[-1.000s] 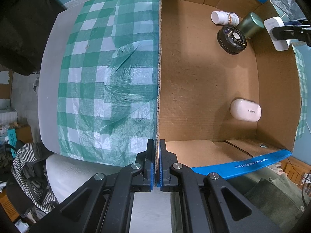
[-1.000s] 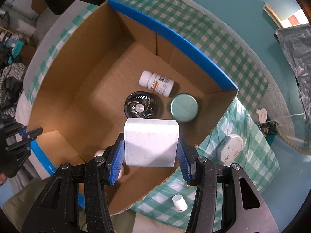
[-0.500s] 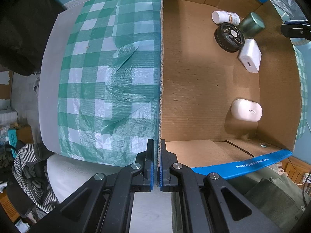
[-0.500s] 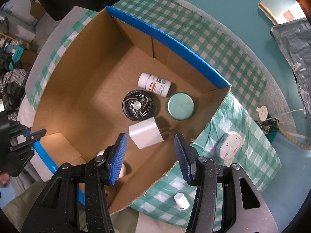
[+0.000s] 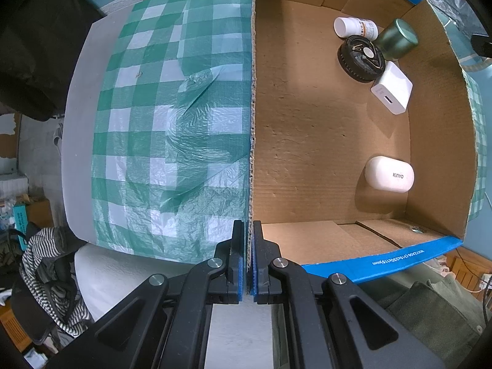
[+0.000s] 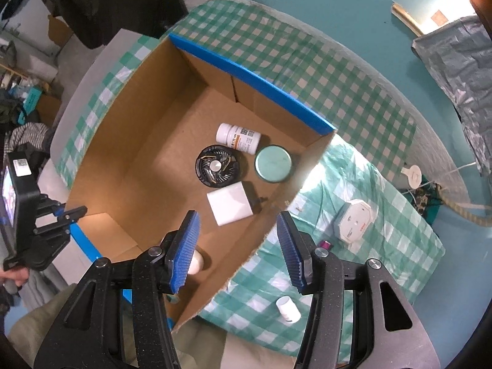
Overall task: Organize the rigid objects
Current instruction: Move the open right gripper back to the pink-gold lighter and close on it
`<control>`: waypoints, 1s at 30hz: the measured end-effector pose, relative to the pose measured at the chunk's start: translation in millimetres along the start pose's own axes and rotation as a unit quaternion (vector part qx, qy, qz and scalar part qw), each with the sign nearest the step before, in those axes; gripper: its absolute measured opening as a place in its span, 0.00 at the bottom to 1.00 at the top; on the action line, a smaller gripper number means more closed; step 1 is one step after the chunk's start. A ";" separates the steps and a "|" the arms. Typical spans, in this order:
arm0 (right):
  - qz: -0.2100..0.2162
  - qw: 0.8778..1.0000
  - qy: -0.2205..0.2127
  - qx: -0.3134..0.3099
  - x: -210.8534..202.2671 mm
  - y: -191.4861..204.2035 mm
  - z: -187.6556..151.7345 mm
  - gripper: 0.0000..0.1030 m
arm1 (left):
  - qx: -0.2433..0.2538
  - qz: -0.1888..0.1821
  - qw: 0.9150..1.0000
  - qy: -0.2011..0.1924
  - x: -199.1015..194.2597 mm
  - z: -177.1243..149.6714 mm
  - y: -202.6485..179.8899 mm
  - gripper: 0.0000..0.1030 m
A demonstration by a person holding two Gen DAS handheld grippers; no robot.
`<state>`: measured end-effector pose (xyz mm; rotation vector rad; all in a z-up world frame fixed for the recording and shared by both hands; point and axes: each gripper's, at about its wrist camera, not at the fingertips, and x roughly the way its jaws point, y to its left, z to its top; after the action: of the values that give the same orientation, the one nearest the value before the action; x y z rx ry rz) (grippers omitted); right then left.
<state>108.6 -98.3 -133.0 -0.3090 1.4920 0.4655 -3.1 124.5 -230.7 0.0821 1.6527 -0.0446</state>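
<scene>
Your left gripper (image 5: 247,258) clamps the cardboard box (image 5: 253,117) wall to steady it, while your right gripper (image 6: 238,246) hangs open and empty above the white charger (image 6: 230,208), which lies inside beside the fan (image 6: 217,169).

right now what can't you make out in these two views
- White oval case: in the right wrist view, mostly hidden behind the right hand-held gripper finger.
- Small purple-capped item on the checked cloth: same view, tucked behind the other finger, too little showing to identify.
- Pill bottle label: too small to read in either view.
- Right hand-held gripper in the left wrist view: cut off by the edge.
</scene>
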 end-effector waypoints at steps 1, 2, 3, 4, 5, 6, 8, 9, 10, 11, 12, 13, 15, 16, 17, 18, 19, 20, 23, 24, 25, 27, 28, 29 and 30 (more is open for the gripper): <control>0.000 1.000 -0.001 0.003 -1.1 -1.8 -1.2 0.51 | 0.000 0.000 1.000 0.000 0.0 0.0 0.0 0.04; 0.000 1.000 -0.001 0.006 -2.3 -3.9 -2.9 0.51 | 0.000 0.001 1.000 0.000 -0.2 0.0 0.0 0.04; 0.000 1.000 -0.003 0.011 -3.7 -6.7 -5.1 0.51 | 0.000 0.001 1.000 0.000 -0.7 0.4 -0.2 0.04; 0.001 1.000 -0.004 0.014 -5.0 -9.4 -7.1 0.51 | 0.000 0.001 1.000 0.001 -0.8 0.4 0.1 0.04; 0.000 1.000 -0.006 0.019 -6.4 -12.7 -9.9 0.51 | 0.001 0.001 1.000 0.001 -0.7 0.5 0.1 0.04; -0.001 1.000 -0.006 0.022 -7.3 -15.6 -12.2 0.51 | 0.001 0.001 1.000 0.000 -0.7 0.3 -0.2 0.04; -0.002 0.999 -0.008 0.032 -9.1 -22.4 -16.8 0.51 | 0.001 0.001 1.000 0.001 -1.3 0.4 -0.4 0.04; -0.002 0.999 -0.008 0.036 -10.1 -25.1 -18.7 0.51 | 0.001 0.001 1.000 0.001 -1.4 0.3 -0.5 0.04; -0.001 0.999 -0.010 0.041 -10.9 -28.6 -20.8 0.51 | 0.001 0.001 1.000 0.000 -1.6 0.4 -0.3 0.04; -0.002 0.999 -0.010 0.046 -11.4 -31.9 -23.2 0.51 | 0.002 0.001 1.000 0.000 -2.0 0.4 -0.5 0.04; -0.002 0.999 -0.011 0.053 -11.8 -36.7 -26.4 0.51 | 0.002 0.001 1.000 0.000 -2.7 0.5 -0.6 0.04; -0.003 0.998 -0.011 0.058 -11.7 -39.4 -28.4 0.51 | 0.002 0.001 1.000 0.000 -2.9 0.7 -0.2 0.04; -0.004 0.997 -0.010 0.071 -10.8 -48.9 -34.3 0.51 | 0.002 0.001 1.000 0.000 -3.4 0.8 -0.4 0.04; -0.005 0.997 -0.010 0.076 -10.2 -51.9 -36.1 0.51 | 0.002 0.001 1.000 0.000 -3.3 0.7 -0.8 0.04; -0.006 0.997 -0.009 0.082 -8.8 -56.2 -38.4 0.51 | 0.003 0.001 1.000 0.000 -3.6 0.8 -0.3 0.04; -0.009 0.996 -0.007 0.090 -6.3 -61.6 -41.7 0.51 | 0.003 0.001 1.000 0.000 -3.3 0.7 -0.8 0.04; -0.012 0.995 -0.005 0.094 -4.7 -65.3 -43.7 0.51 | 0.003 0.000 1.000 0.000 -3.2 0.8 -0.4 0.04; -0.017 0.995 -0.003 0.098 -1.7 -69.7 -46.2 0.51 | 0.003 0.000 1.000 0.000 -3.3 1.0 -0.9 0.04; -0.035 0.993 0.006 0.113 9.9 -83.0 -53.8 0.51 | 0.005 0.001 1.000 0.001 -4.0 2.2 -1.2 0.04; -0.039 0.992 0.009 0.120 15.8 -88.0 -56.5 0.51 | 0.005 0.001 1.000 0.001 -4.2 2.8 -2.0 0.04; -0.042 0.991 0.013 0.126 21.5 -92.4 -58.8 0.51 | 0.005 0.001 1.000 0.002 -4.0 2.8 -2.3 0.04; -0.046 0.989 0.024 0.140 38.0 -102.1 -64.2 0.51 | 0.006 0.001 1.000 0.002 -4.1 3.2 -2.5 0.04; -0.046 0.988 0.029 0.146 43.7 -105.6 -65.9 0.51 | 0.006 0.001 1.000 0.002 -4.2 3.4 -2.3 0.04; -0.045 0.986 0.035 0.155 53.8 -110.3 -68.9 0.51 | 0.005 0.001 1.000 0.002 -4.1 3.3 -2.3 0.04; -0.043 0.985 0.040 0.162 61.9 -113.9 -71.4 0.51 | 0.005 0.001 1.000 0.002 -4.0 3.3 -2.3 0.04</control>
<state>101.3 -225.2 -209.0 -0.1355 1.5976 0.1387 0.3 121.8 -227.0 0.0910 1.6569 -0.0521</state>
